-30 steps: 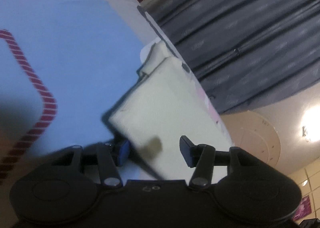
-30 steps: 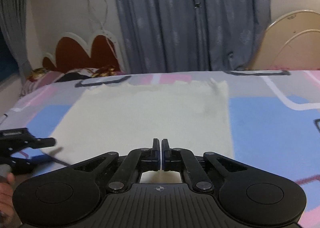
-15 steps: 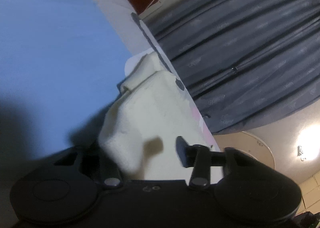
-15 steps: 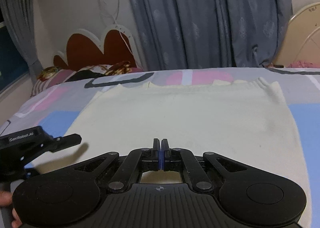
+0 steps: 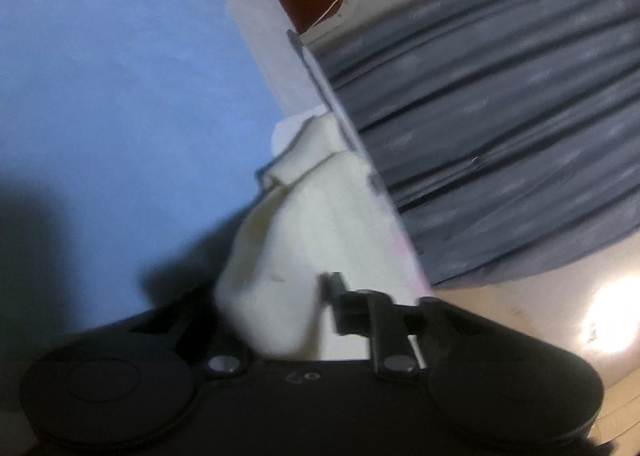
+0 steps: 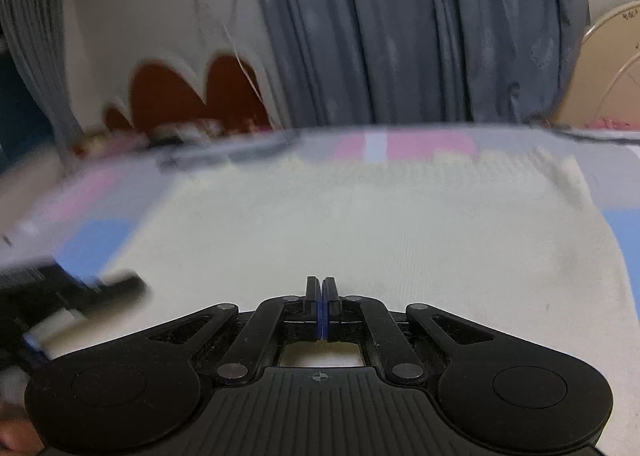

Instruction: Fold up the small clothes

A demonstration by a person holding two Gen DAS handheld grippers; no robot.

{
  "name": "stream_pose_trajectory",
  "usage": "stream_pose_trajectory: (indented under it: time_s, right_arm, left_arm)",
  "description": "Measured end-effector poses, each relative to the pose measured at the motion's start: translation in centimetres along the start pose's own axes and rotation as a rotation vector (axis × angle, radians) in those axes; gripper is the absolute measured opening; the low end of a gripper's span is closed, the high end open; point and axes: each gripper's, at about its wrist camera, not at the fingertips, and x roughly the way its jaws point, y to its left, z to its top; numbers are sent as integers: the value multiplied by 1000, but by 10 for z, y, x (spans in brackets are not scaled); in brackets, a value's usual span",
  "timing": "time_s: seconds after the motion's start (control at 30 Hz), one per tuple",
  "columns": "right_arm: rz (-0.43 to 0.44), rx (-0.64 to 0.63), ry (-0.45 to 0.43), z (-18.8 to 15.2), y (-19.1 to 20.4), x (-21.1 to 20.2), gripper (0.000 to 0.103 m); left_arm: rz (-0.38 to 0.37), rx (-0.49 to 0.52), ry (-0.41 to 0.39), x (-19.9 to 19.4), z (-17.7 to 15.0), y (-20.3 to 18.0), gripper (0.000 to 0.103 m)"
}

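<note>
A cream knitted garment (image 6: 360,236) lies spread flat on the patterned bedspread (image 6: 92,240). In the left wrist view its corner (image 5: 304,240) is bunched up between the jaws of my left gripper (image 5: 276,296), which are closing on it. The right finger (image 5: 334,296) presses on the cloth, and the left finger is hidden behind the fold. My right gripper (image 6: 322,288) is shut with nothing between its pads, low over the near edge of the garment. The left gripper (image 6: 100,288) also shows at the garment's left edge in the right wrist view.
The bedspread (image 5: 120,96) has blue, pink and grey patches. Grey curtains (image 6: 400,36) hang behind the bed. A red and white headboard (image 6: 180,92) stands at the back left, and a round pale board (image 6: 608,68) leans at the right. Part of a hand (image 6: 16,436) shows at the lower left.
The left jaws have closed in on the garment's corner, which has bunched and lifted between them. The right gripper has moved over the garment and lower, still shut.
</note>
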Motion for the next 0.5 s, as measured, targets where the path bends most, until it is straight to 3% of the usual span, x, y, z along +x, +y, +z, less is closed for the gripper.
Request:
stream_pose_trajectory:
  time_s: [0.2, 0.37, 0.5]
  right_arm:
    - [21, 52, -3, -2, -8, 0, 0]
    - [27, 79, 6, 0, -12, -2, 0]
    - [-8, 82, -9, 4, -11, -12, 0]
  left_arm:
    - [-26, 26, 6, -2, 2, -6, 6]
    - [-61, 199, -7, -18, 3, -41, 6]
    - [-91, 419, 23, -23, -5, -100, 6]
